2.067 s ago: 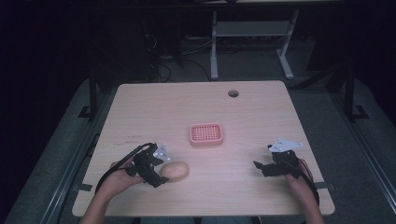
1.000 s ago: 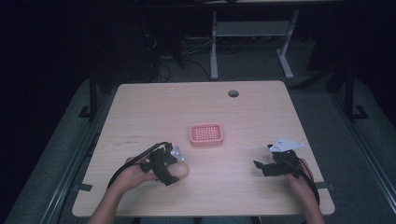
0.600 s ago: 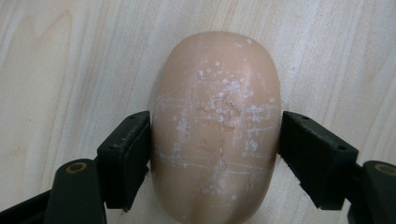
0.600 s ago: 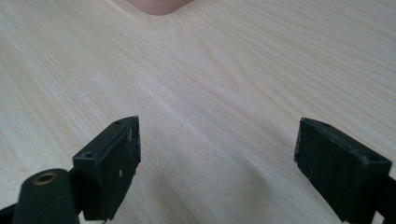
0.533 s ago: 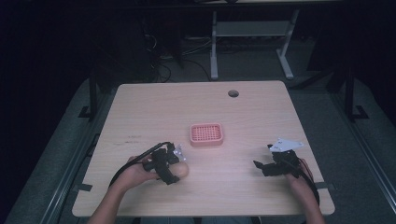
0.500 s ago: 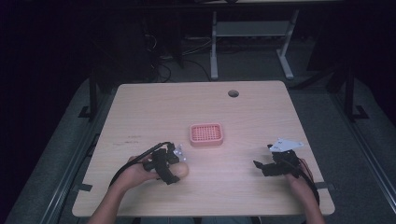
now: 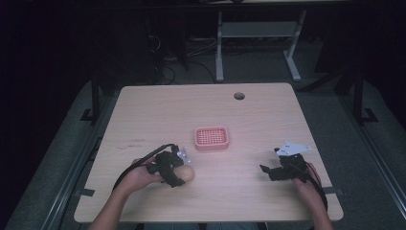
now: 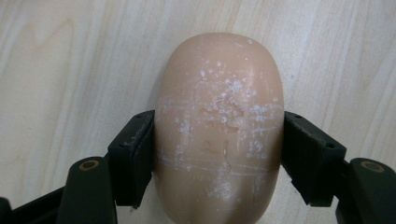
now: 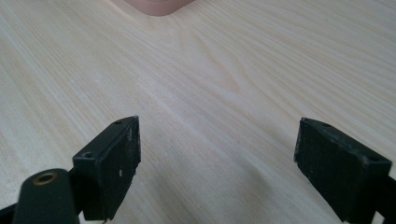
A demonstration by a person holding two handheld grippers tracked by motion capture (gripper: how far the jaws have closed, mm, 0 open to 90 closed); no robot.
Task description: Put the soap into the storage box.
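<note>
A beige oval bar (image 7: 188,174) with white scuffs lies on the wooden table (image 7: 201,105) at the front left. My left gripper (image 7: 181,176) is over it. In the left gripper view the two black jaws press against both long sides of the bar (image 8: 219,116), which still rests on the wood, so the left gripper (image 8: 218,158) is shut on it. A pink slotted dish (image 7: 211,138) sits near the table's middle, just beyond the bar. My right gripper (image 7: 266,170) rests at the front right, and the right gripper (image 9: 217,172) is open over bare wood.
A round cable hole (image 7: 239,96) is at the table's far side. A corner of the pink dish (image 9: 156,5) shows at the top of the right gripper view. A metal frame (image 7: 258,33) stands on the floor behind the table.
My left gripper slid right onto the beige bar and its jaws have come in around it. The right gripper and the pink dish have stayed still.
</note>
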